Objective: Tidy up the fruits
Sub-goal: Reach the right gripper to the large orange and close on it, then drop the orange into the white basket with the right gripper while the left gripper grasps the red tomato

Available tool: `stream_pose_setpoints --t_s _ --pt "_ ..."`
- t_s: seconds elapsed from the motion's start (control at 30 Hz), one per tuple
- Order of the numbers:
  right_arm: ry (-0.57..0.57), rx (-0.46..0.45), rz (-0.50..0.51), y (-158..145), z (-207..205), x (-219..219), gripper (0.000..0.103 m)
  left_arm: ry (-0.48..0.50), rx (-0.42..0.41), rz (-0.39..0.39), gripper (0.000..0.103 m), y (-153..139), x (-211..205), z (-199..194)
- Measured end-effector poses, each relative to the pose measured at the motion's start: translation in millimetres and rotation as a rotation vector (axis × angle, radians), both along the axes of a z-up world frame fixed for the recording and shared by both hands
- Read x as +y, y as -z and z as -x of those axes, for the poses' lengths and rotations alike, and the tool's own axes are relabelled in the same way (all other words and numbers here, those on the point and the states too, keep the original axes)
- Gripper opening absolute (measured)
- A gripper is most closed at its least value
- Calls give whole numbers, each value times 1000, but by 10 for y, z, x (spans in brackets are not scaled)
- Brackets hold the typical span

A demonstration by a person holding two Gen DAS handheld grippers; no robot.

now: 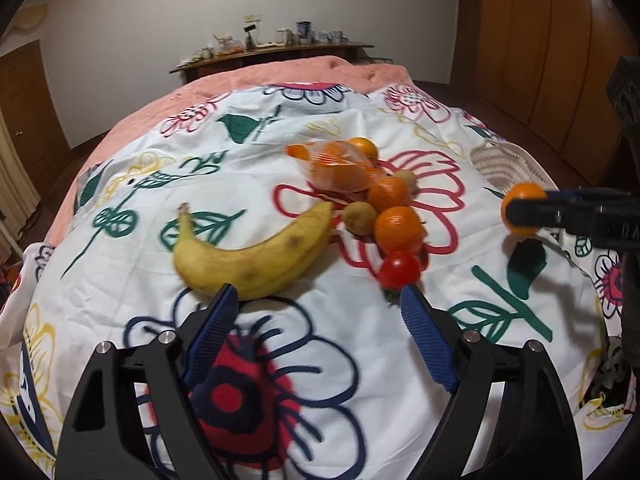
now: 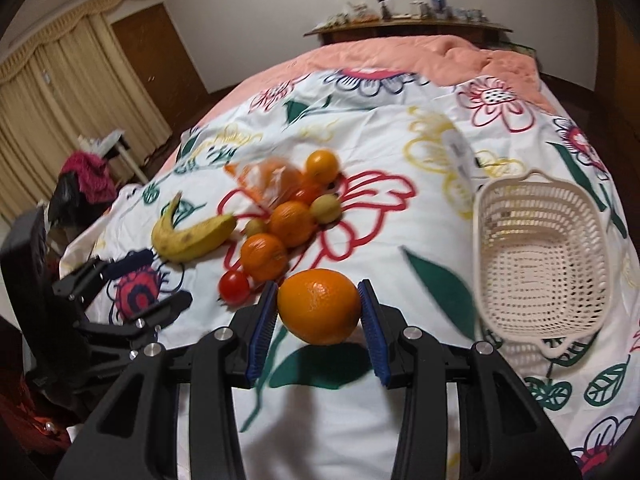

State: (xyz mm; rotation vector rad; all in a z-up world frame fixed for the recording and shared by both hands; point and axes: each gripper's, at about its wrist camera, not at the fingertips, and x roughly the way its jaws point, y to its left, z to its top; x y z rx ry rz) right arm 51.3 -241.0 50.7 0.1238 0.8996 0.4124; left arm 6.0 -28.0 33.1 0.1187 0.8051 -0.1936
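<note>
My right gripper (image 2: pixel 318 289) is shut on an orange (image 2: pixel 319 308), which hangs just above the flowered sheet (image 2: pixel 400 152). To its right lies an empty white mesh basket (image 2: pixel 496 208), tilted on the bed. The left wrist view also shows that orange (image 1: pixel 526 194) in the right gripper (image 1: pixel 520 213). My left gripper (image 1: pixel 319 294) stands open with nothing between its fingers. Just beyond its tips lie a banana (image 1: pixel 256 256) and a red tomato (image 1: pixel 400 269). Behind them sit two oranges (image 1: pixel 398 227), small greenish fruits (image 1: pixel 360 218) and a plastic bag of oranges (image 1: pixel 340 164).
The fruit lies on a bed with a pink blanket (image 2: pixel 420 56) at its far end. A shelf of small items (image 1: pixel 276 46) runs behind it. Wooden wardrobes (image 1: pixel 540 40) stand on the right; curtains (image 2: pixel 60 92) and a small table with clothes (image 2: pixel 100 156) on the left.
</note>
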Motion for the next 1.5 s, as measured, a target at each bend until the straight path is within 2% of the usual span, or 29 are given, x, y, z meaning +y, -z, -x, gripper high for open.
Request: stream_pose_setpoints --t_s 0.2,0.33,0.57,0.87,1.17,1.5 --pt "56 -10 -40 5 -43 -268 41 77 32 -22 73 19 -244 -86" --pt "98 -14 -64 15 -51 -458 41 93 88 -26 66 95 -328 -193" --pt "152 -18 -90 52 -56 -722 41 122 135 -60 63 167 -438 -309" --pt "201 -17 -117 116 -45 -943 41 156 151 -68 30 193 -553 -343" --pt "307 -13 -126 196 -50 -1300 41 133 165 -16 30 133 -496 -253" --pt "440 37 -97 438 -204 -1694 42 163 117 -10 30 -93 -647 -132"
